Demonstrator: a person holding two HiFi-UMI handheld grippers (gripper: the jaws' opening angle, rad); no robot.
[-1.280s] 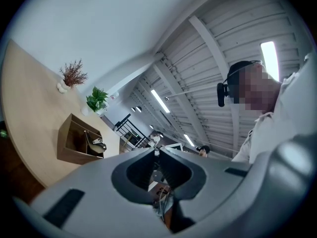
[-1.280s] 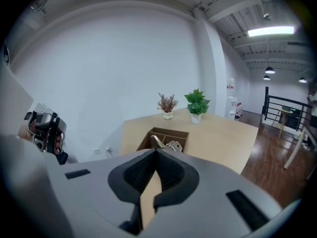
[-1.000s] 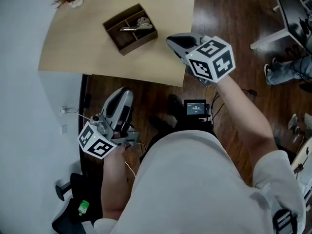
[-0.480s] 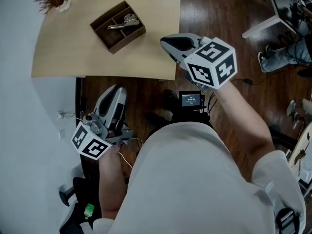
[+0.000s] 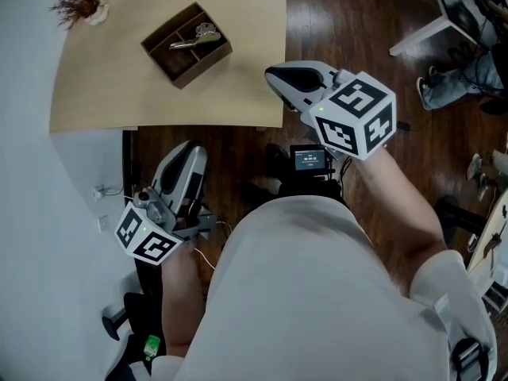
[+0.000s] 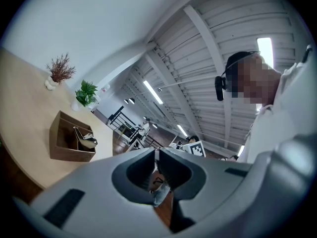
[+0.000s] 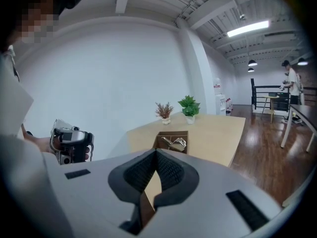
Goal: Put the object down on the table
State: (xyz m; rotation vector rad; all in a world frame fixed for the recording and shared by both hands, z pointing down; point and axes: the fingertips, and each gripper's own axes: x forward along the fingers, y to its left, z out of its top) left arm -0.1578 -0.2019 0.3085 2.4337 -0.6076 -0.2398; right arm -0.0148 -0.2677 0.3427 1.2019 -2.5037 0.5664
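**So, both claws clenched on nothing, metal thing sitting in the box**

Dark wood floor takes up most of the head view, with a white wall down the left side. A pale wooden table butts up to that wall and it's mostly bare. On it there's a brown divided box, and the shiny metal object lies inside, toward the far side. Can't tell exactly which compartment. So it's in the box, not on the tabletop itself.

The right gripper hangs just off the table's near corner, jaws pressed together with nothing between them. The left gripper is down by the person's side over the floor, well apart from the table, jaws closed and empty too.

Stuff only the gripper views give you:
- The left gripper view tilts up and catches the white beamed ceiling and its strip lights.
- The right gripper view shows a green potted plant just beside a dried sprig at the table's far end.
- It also shows a railing way back.

Only the head view has the small lit screen.
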